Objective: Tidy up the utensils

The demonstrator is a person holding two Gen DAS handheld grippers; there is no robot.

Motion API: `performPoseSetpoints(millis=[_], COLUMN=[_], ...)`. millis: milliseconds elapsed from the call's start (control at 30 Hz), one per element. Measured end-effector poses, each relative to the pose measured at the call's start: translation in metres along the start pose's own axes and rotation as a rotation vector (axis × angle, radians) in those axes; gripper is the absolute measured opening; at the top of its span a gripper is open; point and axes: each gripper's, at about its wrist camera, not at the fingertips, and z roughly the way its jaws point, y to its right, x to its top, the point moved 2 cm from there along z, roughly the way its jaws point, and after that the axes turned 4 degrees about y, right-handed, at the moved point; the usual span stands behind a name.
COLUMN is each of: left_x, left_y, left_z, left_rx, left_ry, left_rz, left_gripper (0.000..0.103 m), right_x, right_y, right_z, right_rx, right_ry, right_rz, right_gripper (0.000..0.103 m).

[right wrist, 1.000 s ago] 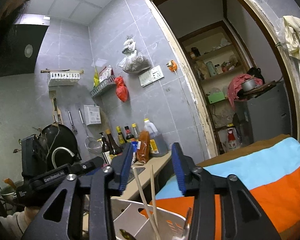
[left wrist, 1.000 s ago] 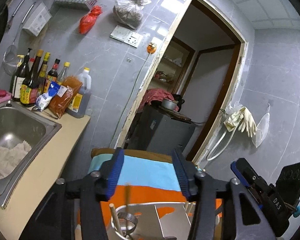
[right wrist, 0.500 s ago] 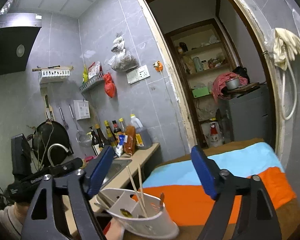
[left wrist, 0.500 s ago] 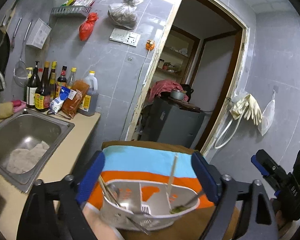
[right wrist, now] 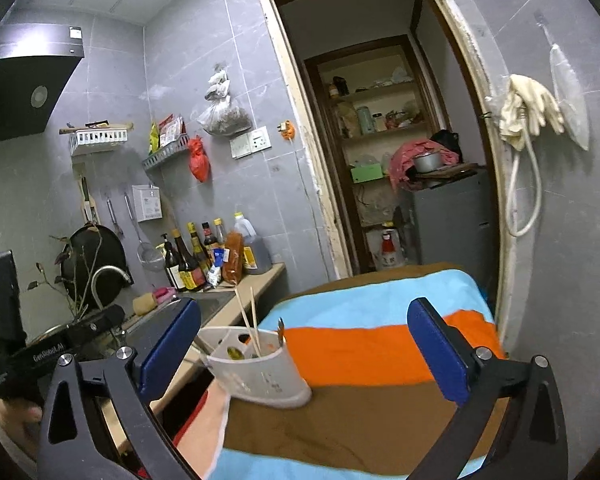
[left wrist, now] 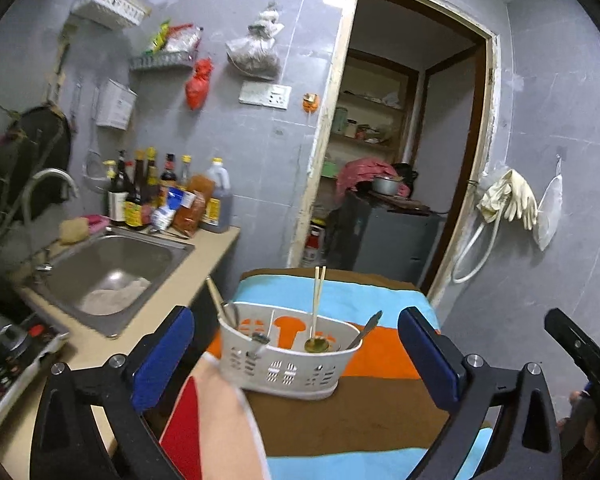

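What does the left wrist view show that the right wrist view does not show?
Only the left wrist view looks into the sink, with something pale lying in it. Only the right wrist view shows the black range hood. Both show the white utensil caddy on the striped cloth, the chopsticks standing in it, and the rubber gloves.

Left wrist view: looks forward between own blue pads, tilted slightly down, white utensil caddy [left wrist: 290, 356] close ahead on striped cloth [left wrist: 380, 344]. Right wrist view: same heading, from further right, caddy [right wrist: 256, 368] left of centre, near. Both share caddy, cloth, sink counter [left wrist: 204, 276], doorway [right wrist: 384, 152]. Each catches other gripper at frame edge.
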Motion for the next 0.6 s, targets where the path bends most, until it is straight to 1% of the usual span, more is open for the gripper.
performPoseSetpoints(millis=[133, 333, 600], left_x=[-0.011, -0.03, -0.04], left_y=[0.008, 0.012, 0.015], left_z=[-0.023, -0.047, -0.059], left_rx=[0.024, 0.053, 0.069], left_ry=[-0.007, -0.022, -0.036], left_rz=[0.015, 0.022, 0.048], left_gripper=[0.102, 0.102, 0.102], right_x=[-0.005, -0.018, -0.026], right_y=[0.006, 0.01, 0.008], right_z=[-0.026, -0.053, -0.075], right_rx=[-0.008, -0.022, -0.02], right_ry=[-0.013, -0.062, -0.075], right_rz=[-0.01, -0.06, -0.076], right_gripper=[0.101, 0.101, 0.101])
